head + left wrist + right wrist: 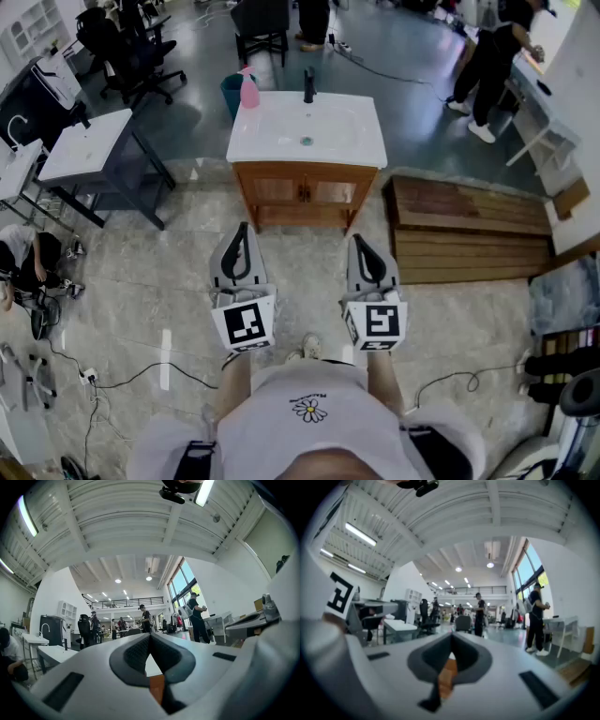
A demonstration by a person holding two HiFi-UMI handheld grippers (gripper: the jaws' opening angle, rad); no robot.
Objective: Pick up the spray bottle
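Note:
The pink spray bottle (pixel 248 91) stands upright on the back left corner of a white sink top (pixel 356 145), which rests on a wooden cabinet (pixel 302 192). Both grippers are held low over the marble floor, short of the cabinet and pointing at it. My left gripper (pixel 245 228) is shut with nothing in it, and its jaws meet at the tip in the left gripper view (pixel 150 637). To its right, my right gripper (pixel 356 241) is also shut and empty (pixel 451 637). The bottle does not show in either gripper view.
A black faucet (pixel 308 84) rises at the back of the sink, and a teal bin (pixel 231 94) stands behind the bottle. A slatted wooden platform (pixel 469 230) lies to the right, a white table (pixel 89 145) to the left. A person (pixel 492 52) stands far right. Cables (pixel 141 375) cross the floor.

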